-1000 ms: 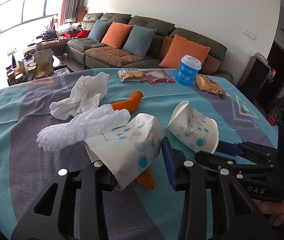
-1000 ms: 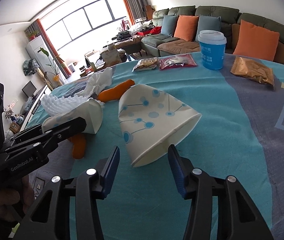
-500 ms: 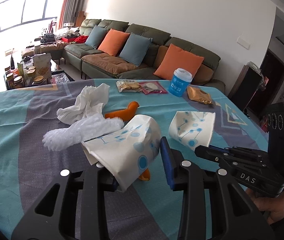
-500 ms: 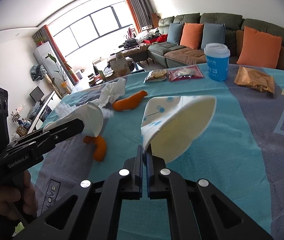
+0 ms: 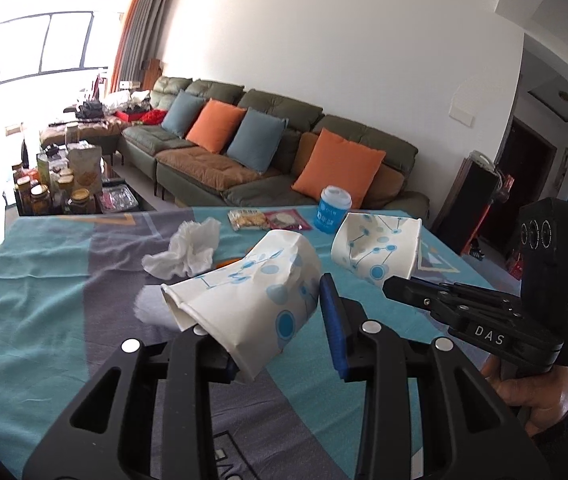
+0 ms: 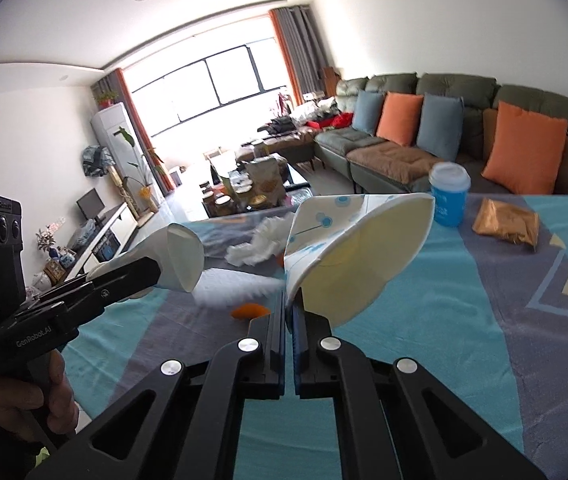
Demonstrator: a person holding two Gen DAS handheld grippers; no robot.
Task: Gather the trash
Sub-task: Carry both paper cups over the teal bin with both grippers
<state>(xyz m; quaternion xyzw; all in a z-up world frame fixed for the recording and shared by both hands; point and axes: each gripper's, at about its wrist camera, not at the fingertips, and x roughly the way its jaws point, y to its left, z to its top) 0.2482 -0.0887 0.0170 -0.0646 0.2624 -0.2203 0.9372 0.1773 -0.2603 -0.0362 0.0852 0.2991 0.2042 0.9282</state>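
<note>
Crushed paper cups (image 6: 348,256) pinched in each gripper (image 6: 288,308), seemingly aloft.

Table (image 5: 43,280) w/ tissue (image 5: 187,252), blue cup (image 5: 334,210), snacks (image 5: 265,219).

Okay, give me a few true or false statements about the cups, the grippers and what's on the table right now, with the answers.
1. The right gripper pinches the rim of a crushed paper cup. True.
2. The left gripper is empty. False: it holds another crumpled paper cup.
3. The blue cup lies on its side. False: it stands upright, lid on.
4. A crumpled white tissue lies on the tablecloth. True.
5. Both paper cups rest on the table. False: both are lifted clear.
</note>
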